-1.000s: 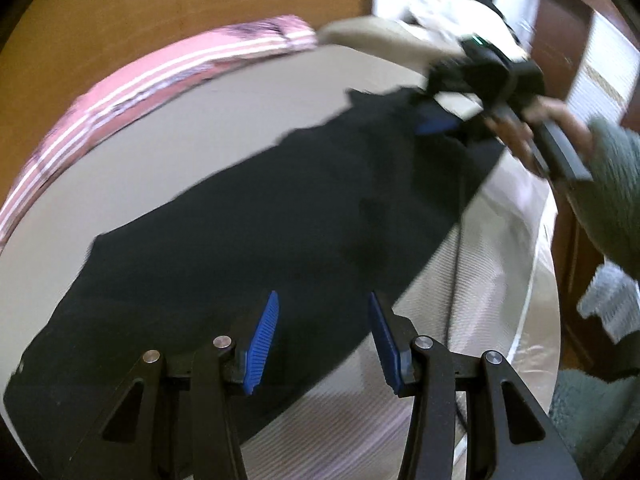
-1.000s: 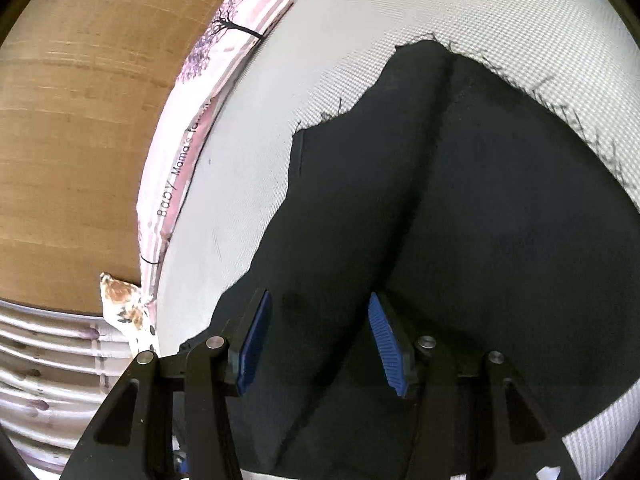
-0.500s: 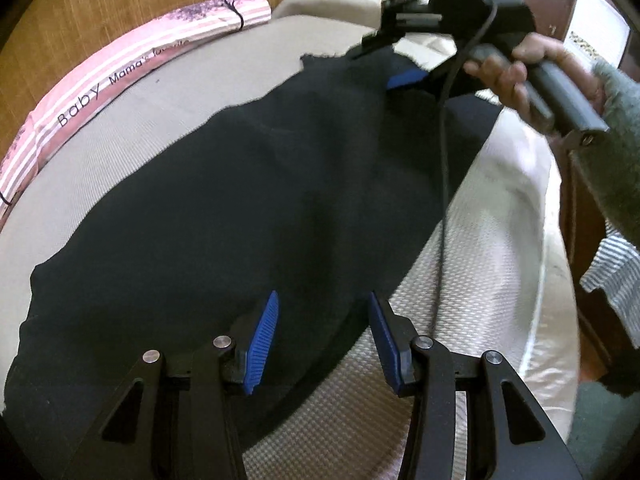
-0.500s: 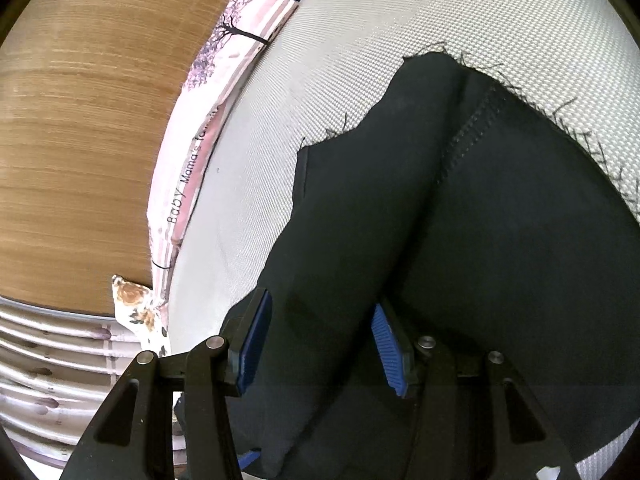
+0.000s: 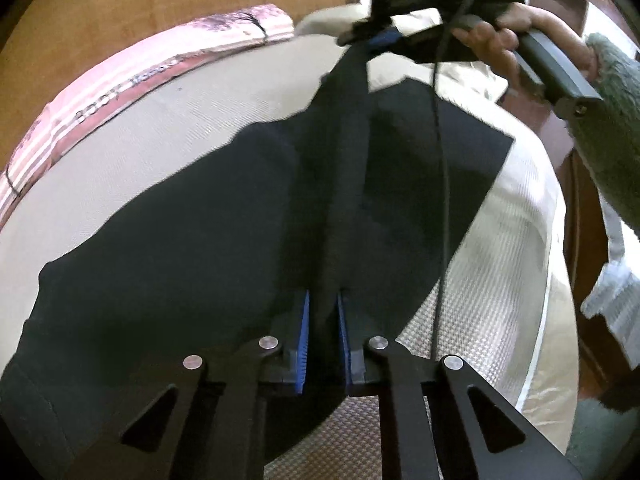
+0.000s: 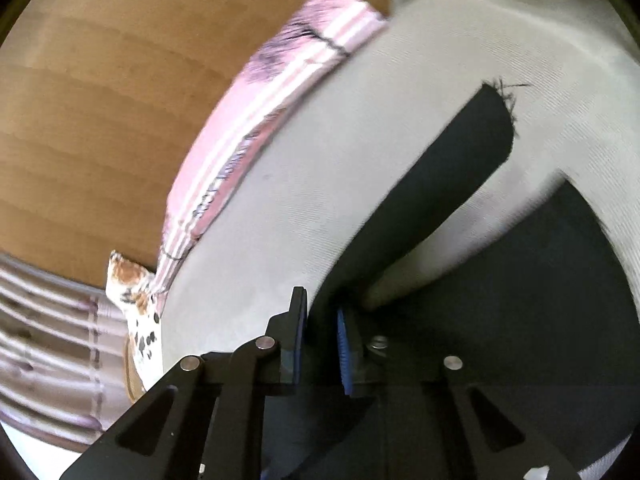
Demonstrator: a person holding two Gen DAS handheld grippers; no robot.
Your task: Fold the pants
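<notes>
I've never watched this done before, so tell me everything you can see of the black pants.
The black pants are plain, dark, soft cloth, lying spread across a pale textured bed cover. A frayed edge with loose threads shows in the right wrist view. The left gripper is closing on a raised ridge of cloth near the front; the right gripper, in a person's hand, is closing on another part and lifting it into a taut, peaked fold.

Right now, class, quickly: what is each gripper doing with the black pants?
Left gripper: jaws closing, pinching a ridge of the black pants.
Right gripper: jaws closing, gripping the pants' raised edge.
</notes>
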